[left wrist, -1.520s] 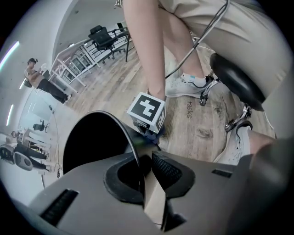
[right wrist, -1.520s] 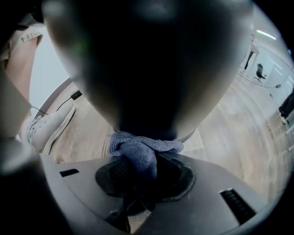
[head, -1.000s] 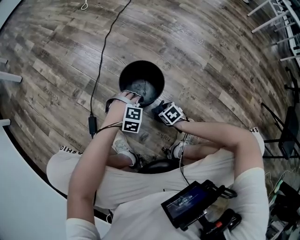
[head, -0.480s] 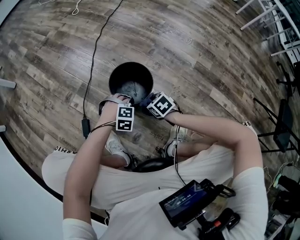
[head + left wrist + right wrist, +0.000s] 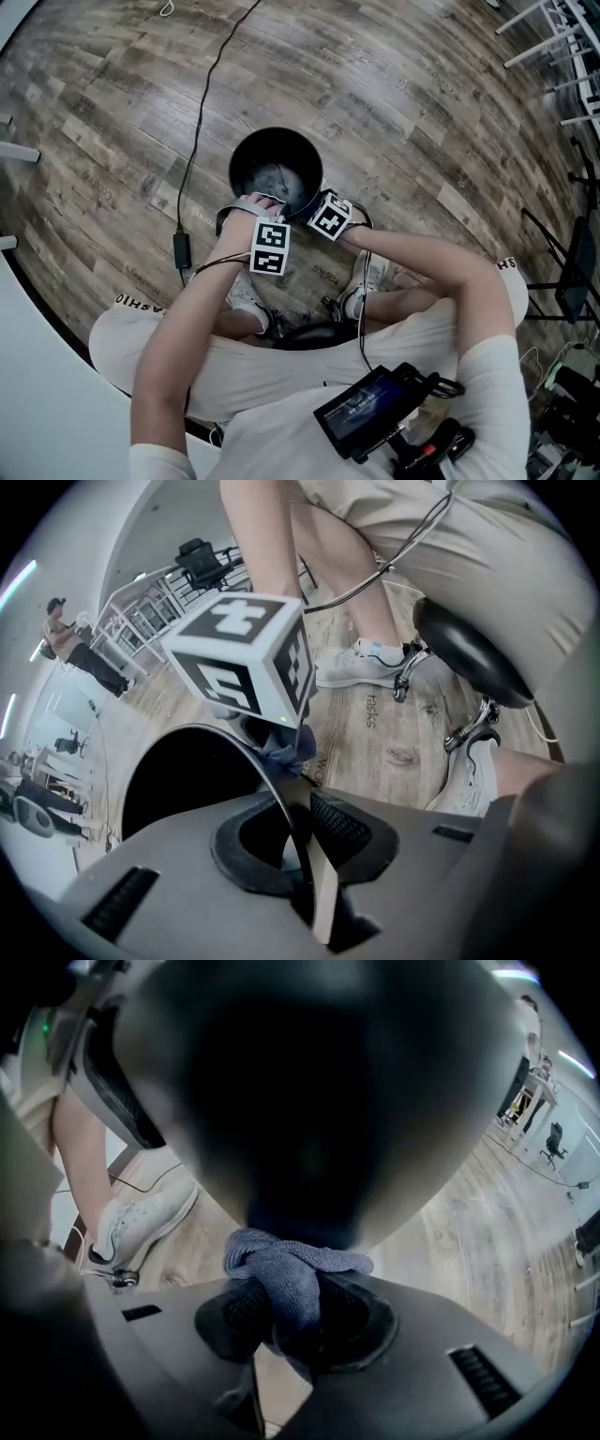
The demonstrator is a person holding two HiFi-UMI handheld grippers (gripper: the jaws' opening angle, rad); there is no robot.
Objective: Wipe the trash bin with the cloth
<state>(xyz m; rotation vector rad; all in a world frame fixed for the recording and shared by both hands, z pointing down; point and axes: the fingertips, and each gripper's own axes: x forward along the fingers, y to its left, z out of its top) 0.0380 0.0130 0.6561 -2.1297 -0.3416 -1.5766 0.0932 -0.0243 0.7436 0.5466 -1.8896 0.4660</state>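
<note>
A round black trash bin point(image 5: 277, 169) stands open on the wood floor in front of my feet. My left gripper point(image 5: 257, 202) is at its near rim. In the left gripper view the thin rim point(image 5: 281, 803) runs between the jaws, which are shut on it point(image 5: 305, 846). My right gripper point(image 5: 317, 208) is at the bin's near right side, shut on a bunched blue cloth point(image 5: 291, 1279). The cloth presses against the bin's dark outer wall point(image 5: 319, 1101). From the left gripper view the cloth point(image 5: 286, 747) shows under the right gripper's marker cube point(image 5: 248, 663).
A black cable point(image 5: 202, 103) crosses the floor left of the bin to a small black box point(image 5: 182, 249). My white shoes point(image 5: 246, 295) and a black stool seat point(image 5: 459, 653) sit just behind the bin. White furniture legs point(image 5: 553, 47) stand far right.
The right gripper with the cloth has shifted up along the bin's side, closer to the rim. The left gripper stays at the near rim.
</note>
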